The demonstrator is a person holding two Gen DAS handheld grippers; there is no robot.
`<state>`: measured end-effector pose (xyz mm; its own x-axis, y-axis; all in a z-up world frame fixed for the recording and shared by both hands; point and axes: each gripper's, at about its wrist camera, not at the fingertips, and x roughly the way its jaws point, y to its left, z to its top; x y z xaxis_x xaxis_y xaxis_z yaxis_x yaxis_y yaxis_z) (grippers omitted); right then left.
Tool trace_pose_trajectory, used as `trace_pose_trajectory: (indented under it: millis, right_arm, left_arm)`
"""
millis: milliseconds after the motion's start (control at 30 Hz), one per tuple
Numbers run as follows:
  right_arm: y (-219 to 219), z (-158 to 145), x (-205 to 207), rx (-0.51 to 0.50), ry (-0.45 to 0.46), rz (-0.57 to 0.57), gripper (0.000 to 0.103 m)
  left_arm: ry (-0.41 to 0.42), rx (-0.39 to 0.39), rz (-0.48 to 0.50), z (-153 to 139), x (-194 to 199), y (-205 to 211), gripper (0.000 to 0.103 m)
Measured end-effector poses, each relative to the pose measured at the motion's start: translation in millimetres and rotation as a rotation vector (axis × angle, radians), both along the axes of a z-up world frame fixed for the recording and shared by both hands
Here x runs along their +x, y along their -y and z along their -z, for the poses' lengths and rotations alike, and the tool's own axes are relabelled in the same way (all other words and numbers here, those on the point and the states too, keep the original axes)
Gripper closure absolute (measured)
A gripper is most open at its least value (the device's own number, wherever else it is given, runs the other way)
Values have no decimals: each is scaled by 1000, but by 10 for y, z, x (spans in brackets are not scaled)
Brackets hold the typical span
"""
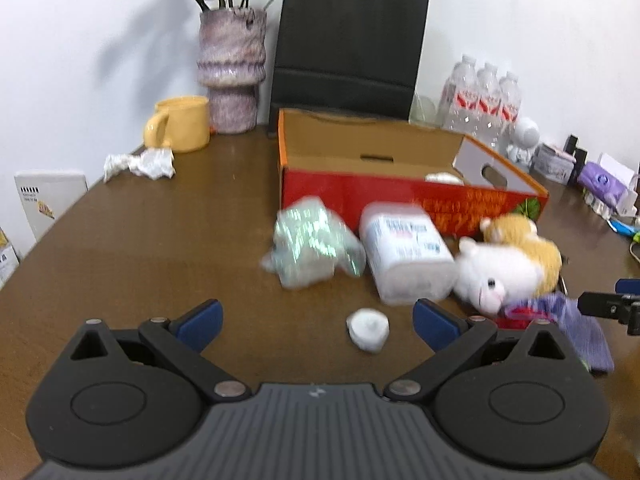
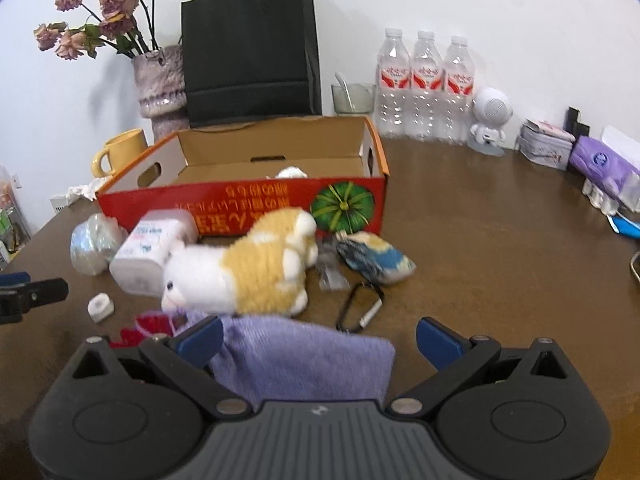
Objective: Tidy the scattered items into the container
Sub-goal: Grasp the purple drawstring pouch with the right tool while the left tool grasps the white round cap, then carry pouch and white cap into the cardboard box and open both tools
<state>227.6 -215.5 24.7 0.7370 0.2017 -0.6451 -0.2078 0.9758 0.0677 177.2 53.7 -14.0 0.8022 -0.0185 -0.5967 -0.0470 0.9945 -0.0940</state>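
Brown table [image 1: 140,240], box [image 2: 280,196] toward back edge. Left gripper [image 1: 316,320] spread wide above small white roll [image 1: 367,329]. Right gripper [image 2: 318,340] wide, empty, over purple cloth [image 2: 304,360].

Black hand-held gripper [image 1: 316,322] — blue pads [image 1: 200,320], silver screws.
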Motion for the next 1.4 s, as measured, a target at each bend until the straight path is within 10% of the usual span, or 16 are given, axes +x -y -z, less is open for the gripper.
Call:
trace_pose_trajectory:
  millis: [433,800,867,967,1033,1400]
  right_arm:
    - [-6,298,69,-21,-37,18,0]
    - [-5,363,48,26,-14,-32,14]
    - [-7,354,30,31,-8,-40,22]
    - [-2,325,-22,66,-1,-72,61]
    - [-6,310,-60,93,-4,-87,84]
    - [41,181,-229,124,58,-74,89]
  left_arm:
    - [-53,75,21,273,300,208,0]
    - [-24,107,85,315,309,293,28]
    - [-14,108,104,303,295,316,48]
    - [-9,109,127,281,265,343,75]
    - [-11,103,126,274,252,337,75]
    - [14,54,126,201,78,317,75]
